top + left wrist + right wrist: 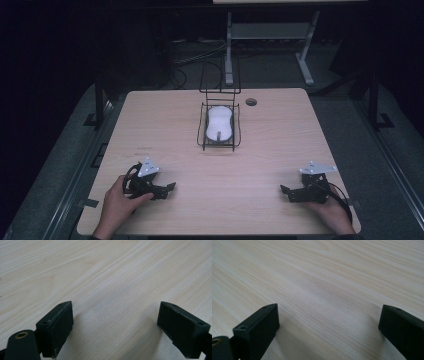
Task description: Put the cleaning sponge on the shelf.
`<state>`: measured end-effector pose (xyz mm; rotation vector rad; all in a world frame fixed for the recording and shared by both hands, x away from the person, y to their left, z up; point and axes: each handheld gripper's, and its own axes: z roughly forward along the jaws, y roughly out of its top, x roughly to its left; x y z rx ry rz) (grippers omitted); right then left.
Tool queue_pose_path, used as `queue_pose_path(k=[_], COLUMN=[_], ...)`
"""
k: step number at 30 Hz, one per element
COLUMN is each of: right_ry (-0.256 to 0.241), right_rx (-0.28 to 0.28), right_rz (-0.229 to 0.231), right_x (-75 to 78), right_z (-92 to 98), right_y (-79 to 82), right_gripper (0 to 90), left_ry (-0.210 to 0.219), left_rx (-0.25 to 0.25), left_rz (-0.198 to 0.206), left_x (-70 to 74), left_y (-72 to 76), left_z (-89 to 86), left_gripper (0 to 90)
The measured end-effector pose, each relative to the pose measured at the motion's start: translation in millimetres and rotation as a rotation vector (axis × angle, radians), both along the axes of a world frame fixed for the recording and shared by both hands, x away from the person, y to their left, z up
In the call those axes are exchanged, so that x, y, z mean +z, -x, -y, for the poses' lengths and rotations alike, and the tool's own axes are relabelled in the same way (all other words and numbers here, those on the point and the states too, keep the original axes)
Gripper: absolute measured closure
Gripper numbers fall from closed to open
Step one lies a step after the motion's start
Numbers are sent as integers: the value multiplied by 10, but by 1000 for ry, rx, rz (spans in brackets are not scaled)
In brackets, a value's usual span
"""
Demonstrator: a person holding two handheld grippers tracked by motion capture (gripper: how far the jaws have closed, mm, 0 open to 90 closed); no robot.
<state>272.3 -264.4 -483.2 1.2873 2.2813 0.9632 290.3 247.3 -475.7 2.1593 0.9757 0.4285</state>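
**Two hand-held grippers at rest on the table, white object lying in the wire basket**

Left gripper (171, 187), black, two-jawed, with a grey three-cornered plate on top: held in the person's left hand (117, 200) at the lower left of the high view, low over the pale wood-grain tabletop (270, 145). In the left gripper view its jaws stand wide apart with only bare wood between them; released, grasping nothing.

Right gripper (283, 190), of the same make: held in the person's right hand (332, 210) at the lower right of the high view, low over the tabletop, its tips turned toward the middle of the frame. In the right gripper view its jaws are likewise spread wide over bare wood; released, nothing between them.

White, rounded, elongated object (219, 123): it lies in the black wire basket (202, 131) at the upper centre of the tabletop, well apart from both grippers. Its long axis runs up and down the high view, from the near edge of the table toward the far edge; which end is its front cannot be told. A tall black wire frame (220, 70) rises behind the basket at its far end.
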Motion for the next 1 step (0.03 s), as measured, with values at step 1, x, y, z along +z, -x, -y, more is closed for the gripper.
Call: queue_pose_path(k=[1], right_ry=[0], right_rx=[0], right_rz=[0], right_x=[0], right_z=[0], right_y=[0], right_gripper=[25], left_ry=[0], left_rx=[0], left_rz=[0], left_x=[0], left_y=[0], left_z=[0], left_gripper=[126])
